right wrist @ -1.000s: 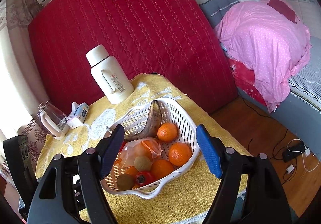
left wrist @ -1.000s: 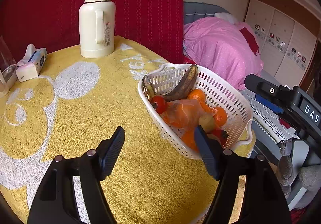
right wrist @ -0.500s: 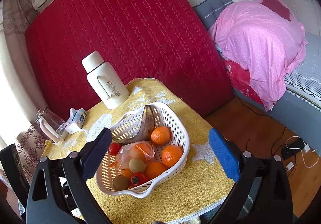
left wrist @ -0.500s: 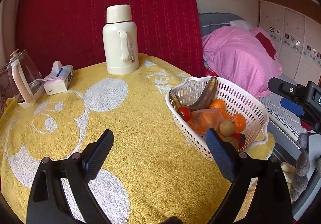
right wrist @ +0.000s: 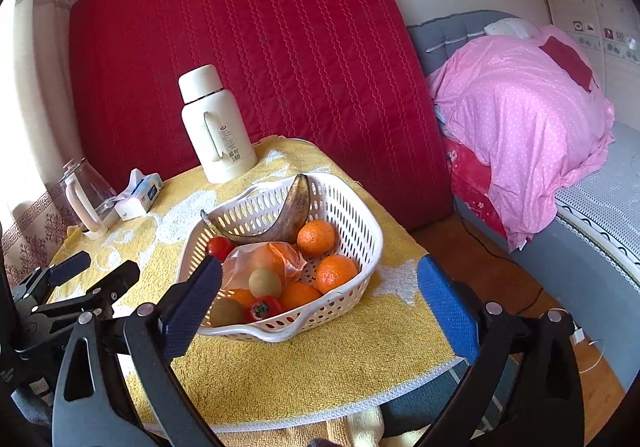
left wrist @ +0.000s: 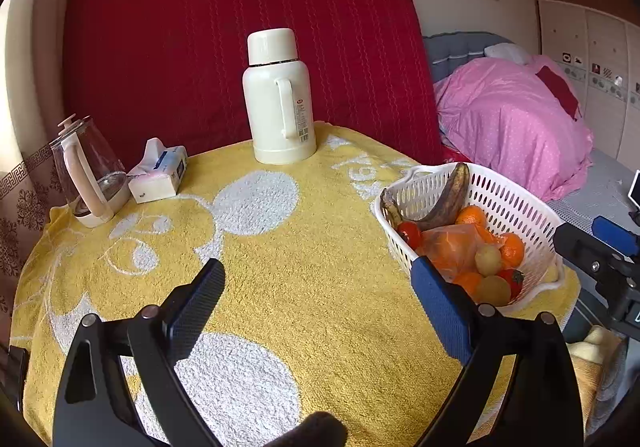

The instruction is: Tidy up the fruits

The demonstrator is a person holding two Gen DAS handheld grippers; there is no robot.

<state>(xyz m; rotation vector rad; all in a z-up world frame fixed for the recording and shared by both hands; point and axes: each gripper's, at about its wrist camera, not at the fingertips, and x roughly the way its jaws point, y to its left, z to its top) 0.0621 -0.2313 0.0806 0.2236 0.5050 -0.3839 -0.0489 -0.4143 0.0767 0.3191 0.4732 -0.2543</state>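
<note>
A white slotted basket (right wrist: 362, 219) sits on the right part of the yellow-towelled table (right wrist: 304, 359). It holds a dark overripe banana (right wrist: 294, 209), oranges (right wrist: 317, 237), two kiwis (right wrist: 265, 282), red fruits (right wrist: 262, 309) and a thin plastic bag (right wrist: 276, 257) around an orange. My right gripper (right wrist: 320, 267) hovers in front of the basket, open, with nothing between its fingers. My left gripper (left wrist: 316, 271) stands open over bare towel, left of the basket (left wrist: 516, 203). Its right fingertip overlaps the basket's near corner in the left wrist view.
A cream thermos (left wrist: 280, 99), a tissue pack (left wrist: 160, 175) and a glass kettle (left wrist: 88, 175) stand along the table's back and left. A red quilted mattress (left wrist: 200, 47) leans behind. A bed with a pink duvet (right wrist: 520, 107) lies to the right, floor and cables below.
Both grippers' jaws have spread wider. The left wrist view has tilted up and swung left, so the basket sits further right and the kettle shows. The right gripper has shifted and rolled slightly.
</note>
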